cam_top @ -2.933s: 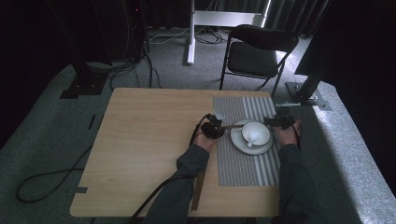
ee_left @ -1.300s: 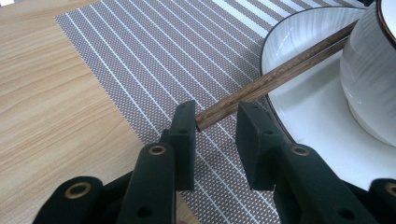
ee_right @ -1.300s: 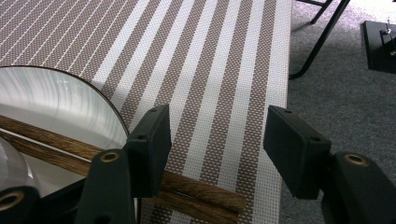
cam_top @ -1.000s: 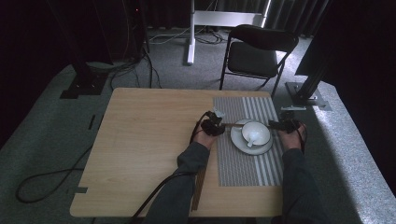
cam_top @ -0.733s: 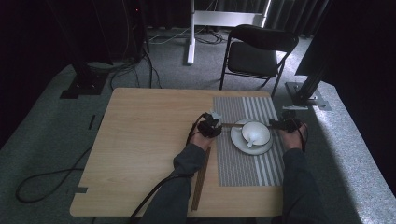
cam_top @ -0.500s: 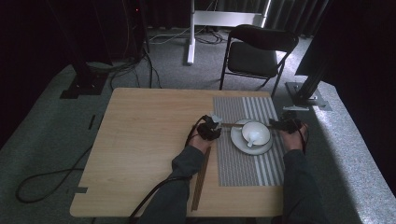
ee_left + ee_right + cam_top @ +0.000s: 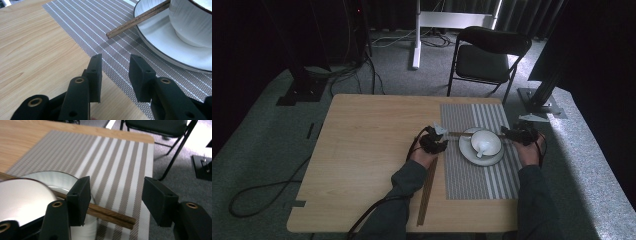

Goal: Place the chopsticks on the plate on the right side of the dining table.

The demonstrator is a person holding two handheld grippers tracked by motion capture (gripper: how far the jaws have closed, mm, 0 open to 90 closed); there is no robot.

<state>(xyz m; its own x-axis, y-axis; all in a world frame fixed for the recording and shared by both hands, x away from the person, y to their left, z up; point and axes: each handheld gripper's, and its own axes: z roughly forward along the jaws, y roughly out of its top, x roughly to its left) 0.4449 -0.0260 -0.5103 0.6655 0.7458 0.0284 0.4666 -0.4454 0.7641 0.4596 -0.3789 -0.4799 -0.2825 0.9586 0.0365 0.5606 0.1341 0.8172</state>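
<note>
Since the earlier frames the left claw (image 7: 438,136) has drawn slightly back toward the mat's left edge and its jaws have just been opening, with nothing between them; the right claw (image 7: 515,134) sits at the plate's far right much as before.

A dark room, grey carpet (image 7: 272,135) underfoot, black curtains behind, a folding chair (image 7: 486,56) and a white stand (image 7: 422,22) beyond the far edge: in the middle stands the pale wooden table (image 7: 362,150). On its right half lies a striped woven placemat (image 7: 472,180) (grey-brown with white lines), lying flat and square to the table's edge.

On the mat rests a white plate (image 7: 468,152) with a dark rim, and on that a white bowl (image 7: 486,142). A single brown chopstick (image 7: 136,20) lies across the plate's far side, touching the bowl; its left end juts out over the mat, ahead of the left claw and clear of it. Another long brown stick (image 7: 428,192) lies on the table along the mat's left edge, near the person's left sleeve.

In the right gripper view the chopstick's other end (image 7: 110,216) passes against the inner face of the left-hand jaw, while the other jaw stands well apart from it: the right claw is open around the stick, not clamped.
</note>
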